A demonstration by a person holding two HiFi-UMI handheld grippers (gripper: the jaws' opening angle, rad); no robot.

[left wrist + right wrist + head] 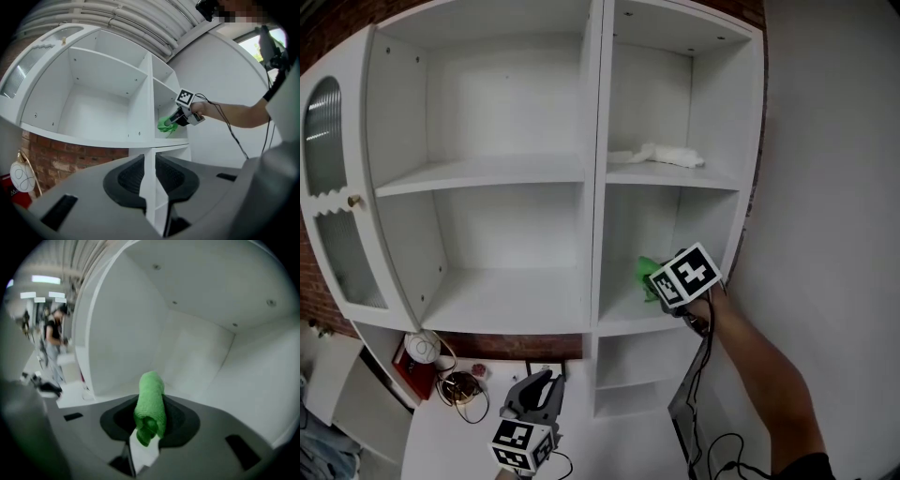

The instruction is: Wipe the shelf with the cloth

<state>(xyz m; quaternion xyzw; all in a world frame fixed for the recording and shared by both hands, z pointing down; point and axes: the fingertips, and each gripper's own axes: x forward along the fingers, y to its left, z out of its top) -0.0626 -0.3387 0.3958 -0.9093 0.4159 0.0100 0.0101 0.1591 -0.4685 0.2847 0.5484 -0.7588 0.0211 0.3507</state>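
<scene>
While right gripper [149,420] fingers pinch green cloth [151,397] inside shelf [592,187] | left gripper [149,171] fingers narrowly apart, empty.

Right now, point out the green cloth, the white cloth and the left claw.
Green cloth [150,404]: right gripper view, middle of the roll.
White cloth [667,156]: head view, middle of the crumpled heap.
Left claw [149,168]: left gripper view, the gap between its jaws.

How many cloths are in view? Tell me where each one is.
2. A green cloth is clamped in the right claw inside the middle right compartment; a white cloth lies on the shelf above it. None appears hidden.
</scene>
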